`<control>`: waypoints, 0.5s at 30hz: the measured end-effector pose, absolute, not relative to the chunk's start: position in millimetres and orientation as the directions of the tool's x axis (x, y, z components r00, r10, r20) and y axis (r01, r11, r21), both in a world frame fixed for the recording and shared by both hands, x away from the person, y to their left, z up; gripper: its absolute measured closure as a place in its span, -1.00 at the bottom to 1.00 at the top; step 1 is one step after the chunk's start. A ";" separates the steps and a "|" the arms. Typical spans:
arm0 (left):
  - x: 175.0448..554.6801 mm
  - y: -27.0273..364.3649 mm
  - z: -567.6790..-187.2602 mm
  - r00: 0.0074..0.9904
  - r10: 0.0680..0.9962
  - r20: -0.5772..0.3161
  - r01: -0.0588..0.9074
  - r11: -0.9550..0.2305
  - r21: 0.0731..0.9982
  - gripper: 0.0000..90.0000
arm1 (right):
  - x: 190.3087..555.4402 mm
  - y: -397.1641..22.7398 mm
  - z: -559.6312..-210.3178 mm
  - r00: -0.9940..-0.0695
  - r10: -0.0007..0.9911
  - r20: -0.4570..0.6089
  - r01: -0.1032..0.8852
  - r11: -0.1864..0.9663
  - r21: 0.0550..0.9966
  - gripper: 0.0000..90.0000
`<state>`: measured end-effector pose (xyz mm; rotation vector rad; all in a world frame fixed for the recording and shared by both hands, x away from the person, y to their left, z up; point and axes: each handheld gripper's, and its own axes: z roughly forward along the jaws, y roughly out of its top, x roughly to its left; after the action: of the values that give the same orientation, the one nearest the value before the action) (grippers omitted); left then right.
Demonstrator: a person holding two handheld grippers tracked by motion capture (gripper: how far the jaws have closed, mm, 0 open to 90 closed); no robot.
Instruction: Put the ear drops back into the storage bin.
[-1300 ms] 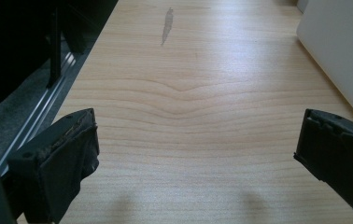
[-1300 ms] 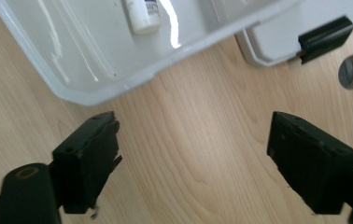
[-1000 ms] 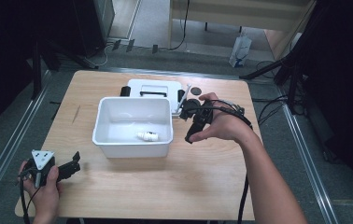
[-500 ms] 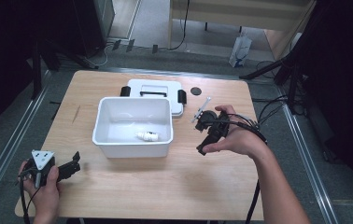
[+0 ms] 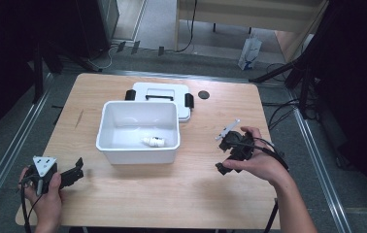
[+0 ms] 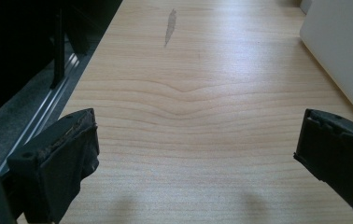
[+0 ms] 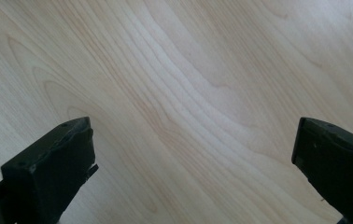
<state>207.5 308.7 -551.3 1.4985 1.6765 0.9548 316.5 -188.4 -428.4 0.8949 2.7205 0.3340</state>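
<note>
The right claw (image 5: 230,154) is pulling back from the white rectangular plastic bin (image 5: 138,149), jaws wide and empty, leaving the small white bottle (image 5: 153,141) lying inside; the left claw (image 5: 73,174), wide open too, is idling at the wooden table's (image 5: 181,194) near corner.

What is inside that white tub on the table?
One small white bottle lies on its side on the floor of the white tub, near the front right. The near wall hides a strip of the floor just behind it.
</note>
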 end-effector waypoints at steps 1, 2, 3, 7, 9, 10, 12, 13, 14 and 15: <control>207.5 308.7 -551.3 -0.102 0.995 -0.018 0.491 0.066 0.868 -1.00 | 314.7 -192.5 -430.7 -0.771 0.617 -0.159 0.557 0.774 0.302 -1.00; 207.4 308.7 -551.3 -0.102 0.995 -0.018 0.491 0.066 0.869 -1.00 | 313.1 -196.9 -433.1 -0.768 0.622 -0.154 0.561 0.769 0.308 -1.00; 207.3 308.7 -551.3 -0.103 0.995 -0.017 0.491 0.066 0.868 -1.00 | 311.5 -201.1 -435.7 -0.765 0.627 -0.149 0.565 0.763 0.314 -1.00; 207.1 308.4 -551.1 -0.105 0.994 -0.012 0.493 0.062 0.868 -1.00 | 304.2 -215.6 -445.9 -0.743 0.653 -0.146 0.579 0.738 0.346 -1.00; 207.0 308.3 -551.1 -0.106 0.994 -0.012 0.492 0.062 0.868 -1.00 | 300.9 -222.1 -451.4 -0.734 0.664 -0.143 0.586 0.725 0.362 -1.00; 207.0 308.4 -551.1 -0.106 0.994 -0.012 0.492 0.063 0.868 -1.00 | 299.1 -225.2 -454.0 -0.727 0.671 -0.144 0.591 0.719 0.365 -1.00; 206.9 308.4 -551.2 -0.109 0.994 -0.014 0.490 0.066 0.869 -1.00 | 295.6 -232.2 -460.6 -0.711 0.688 -0.143 0.601 0.701 0.383 -1.00; 206.9 308.4 -551.1 -0.109 0.994 -0.014 0.490 0.066 0.869 -1.00 | 293.9 -235.2 -463.7 -0.705 0.695 -0.141 0.605 0.694 0.392 -1.00; 206.9 308.3 -551.1 -0.109 0.994 -0.013 0.490 0.065 0.869 -1.00 | 292.8 -237.6 -466.0 -0.700 0.700 -0.141 0.608 0.688 0.397 -1.00; 206.9 308.3 -551.1 -0.107 0.994 -0.013 0.491 0.064 0.869 -1.00 | 291.2 -240.6 -469.2 -0.696 0.705 -0.136 0.612 0.682 0.401 -1.00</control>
<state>206.9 308.3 -551.1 1.4973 1.6796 0.9639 291.2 -240.6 -469.2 1.0496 2.6162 0.4755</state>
